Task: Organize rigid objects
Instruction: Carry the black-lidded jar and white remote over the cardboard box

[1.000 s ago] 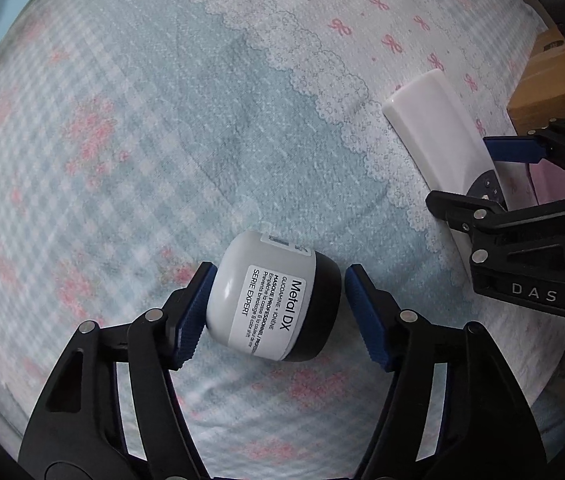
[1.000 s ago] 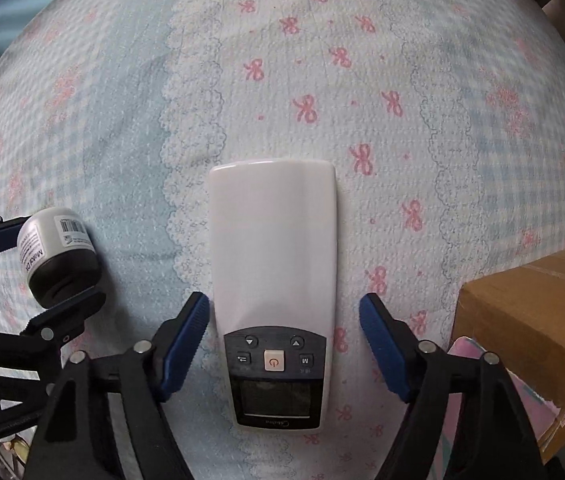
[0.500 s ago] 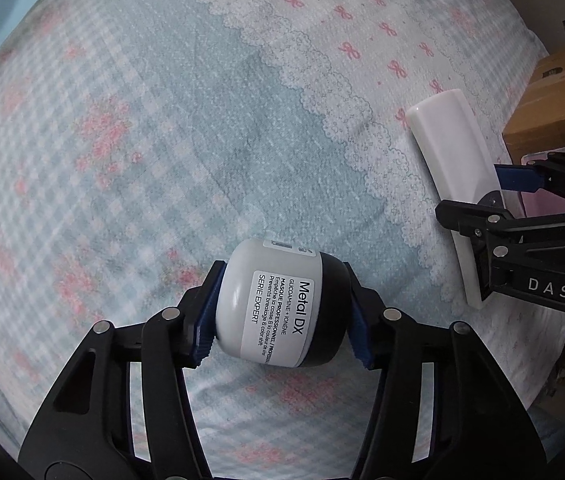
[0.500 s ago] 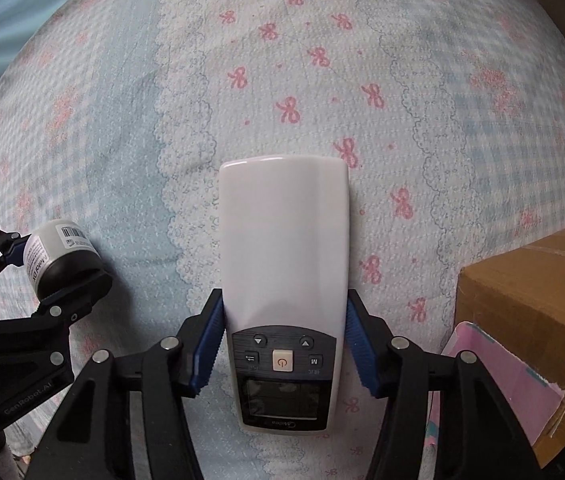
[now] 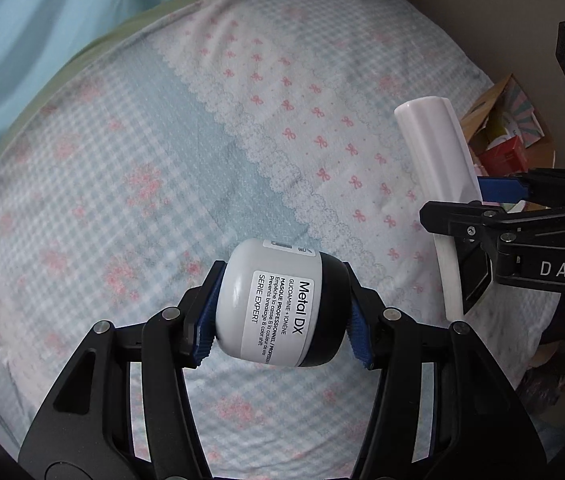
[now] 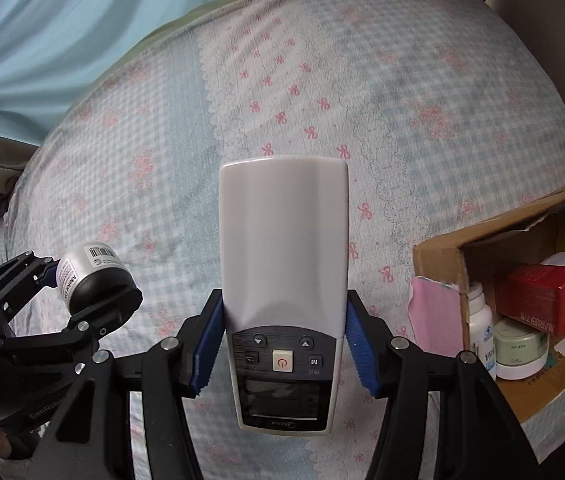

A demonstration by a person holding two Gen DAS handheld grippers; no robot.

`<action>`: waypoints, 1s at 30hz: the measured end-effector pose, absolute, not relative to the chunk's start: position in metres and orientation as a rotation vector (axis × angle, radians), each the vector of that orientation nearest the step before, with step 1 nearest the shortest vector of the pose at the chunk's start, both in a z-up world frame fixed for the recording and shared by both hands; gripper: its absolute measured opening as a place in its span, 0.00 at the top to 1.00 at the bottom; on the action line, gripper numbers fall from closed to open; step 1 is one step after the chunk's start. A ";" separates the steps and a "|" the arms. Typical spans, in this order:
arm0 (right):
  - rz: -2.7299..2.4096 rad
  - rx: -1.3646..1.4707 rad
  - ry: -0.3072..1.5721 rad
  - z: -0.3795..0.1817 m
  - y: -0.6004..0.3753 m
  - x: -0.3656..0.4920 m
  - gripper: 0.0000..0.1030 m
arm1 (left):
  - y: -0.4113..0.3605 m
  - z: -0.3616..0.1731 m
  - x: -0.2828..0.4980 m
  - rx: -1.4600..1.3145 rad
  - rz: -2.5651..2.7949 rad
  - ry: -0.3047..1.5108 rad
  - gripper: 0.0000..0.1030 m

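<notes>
I'm seeing the cardboard box [image 6: 522, 312] holding a red carton, white bottle and jars. My left gripper [image 5: 282, 316] is clamping the "Metal DX" jar [image 5: 278, 306], my right gripper [image 6: 282, 340] the remote [image 6: 282, 272], both above the bedspread [image 5: 122, 200].

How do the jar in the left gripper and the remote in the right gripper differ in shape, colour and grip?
The jar is short and round; the remote is long and flat.
The jar is grey with a black lid; the remote is white with a dark button panel.
The left gripper pinches the jar end to end; the right gripper clamps the remote's side edges.
Both are held above the bedspread.
</notes>
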State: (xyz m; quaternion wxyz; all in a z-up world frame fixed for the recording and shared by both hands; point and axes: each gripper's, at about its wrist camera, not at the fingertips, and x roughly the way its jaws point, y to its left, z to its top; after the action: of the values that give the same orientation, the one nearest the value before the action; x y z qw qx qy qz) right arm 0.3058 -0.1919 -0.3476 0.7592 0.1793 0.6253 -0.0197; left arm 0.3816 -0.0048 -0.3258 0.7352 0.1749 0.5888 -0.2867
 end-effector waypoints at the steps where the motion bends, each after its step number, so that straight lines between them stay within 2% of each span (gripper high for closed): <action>1: -0.046 0.403 1.343 -0.333 -0.196 0.300 0.49 | -0.007 -0.313 0.376 0.385 -0.641 1.276 0.51; 8: -0.091 0.502 1.223 -0.255 -0.225 0.249 0.48 | -0.037 -0.234 0.331 0.390 -0.743 1.148 0.51; 16: -0.126 0.576 1.134 -0.209 -0.279 0.192 0.48 | -0.084 -0.187 0.280 0.396 -0.784 1.072 0.51; 24: -0.134 0.665 1.108 -0.211 -0.359 0.152 0.48 | -0.148 -0.184 0.256 0.396 -0.740 1.083 0.54; 30: -0.146 0.712 1.135 -0.238 -0.427 0.147 0.48 | -0.205 -0.211 0.260 0.351 -0.725 1.147 0.54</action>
State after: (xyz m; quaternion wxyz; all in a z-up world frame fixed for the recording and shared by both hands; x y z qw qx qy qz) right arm 0.1473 -0.4268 -0.2376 0.7814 0.3299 0.5254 -0.0678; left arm 0.2602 -0.2046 -0.2112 0.7643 0.1617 0.5276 -0.3336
